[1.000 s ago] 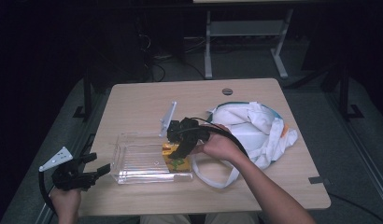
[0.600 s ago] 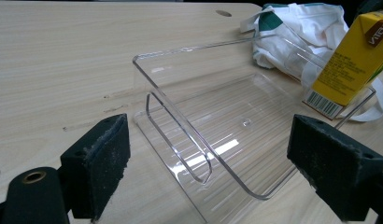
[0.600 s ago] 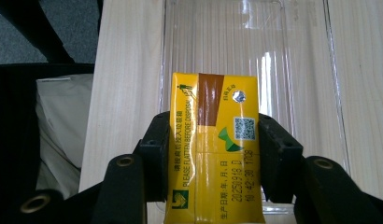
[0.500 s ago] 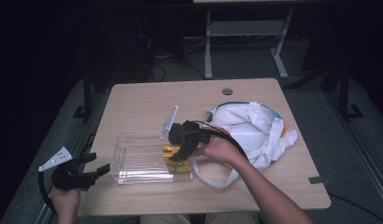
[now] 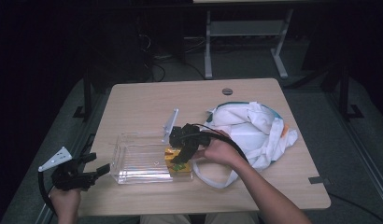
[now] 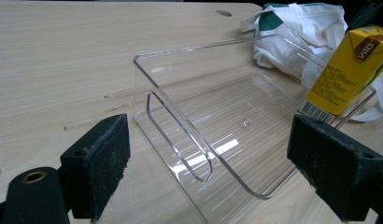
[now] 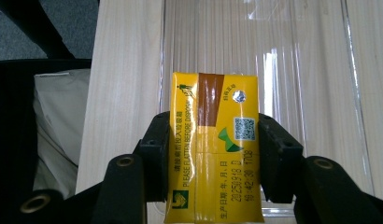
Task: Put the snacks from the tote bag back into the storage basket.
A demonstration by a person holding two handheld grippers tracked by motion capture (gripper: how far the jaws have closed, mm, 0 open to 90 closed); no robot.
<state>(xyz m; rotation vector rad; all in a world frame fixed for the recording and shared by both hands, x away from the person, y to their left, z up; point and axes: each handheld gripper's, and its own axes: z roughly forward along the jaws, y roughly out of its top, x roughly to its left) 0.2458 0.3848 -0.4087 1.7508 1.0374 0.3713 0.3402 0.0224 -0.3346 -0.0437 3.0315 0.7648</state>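
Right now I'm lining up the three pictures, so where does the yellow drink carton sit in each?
High view: the yellow drink carton is mid-table, at the right end of the clear tray, held by the right gripper.
Left gripper view: upper right, tilted.
Right gripper view: centre, between the jaws.
Shared landmark: the clear tray.

**What you can read on the carton**

Your right gripper view shows the yellow drink carton (image 7: 213, 147) with "PLEASE FLATTEN BEFORE DISPOSAL" running up its face beside a line of Chinese characters. Near its lower end a stamped date reads roughly "2025 09 18 D" with "09:42:30 1708" beside it; a QR code sits higher up. In your left gripper view the carton (image 6: 344, 70) carries a "VITA" brand mark and a barcode.
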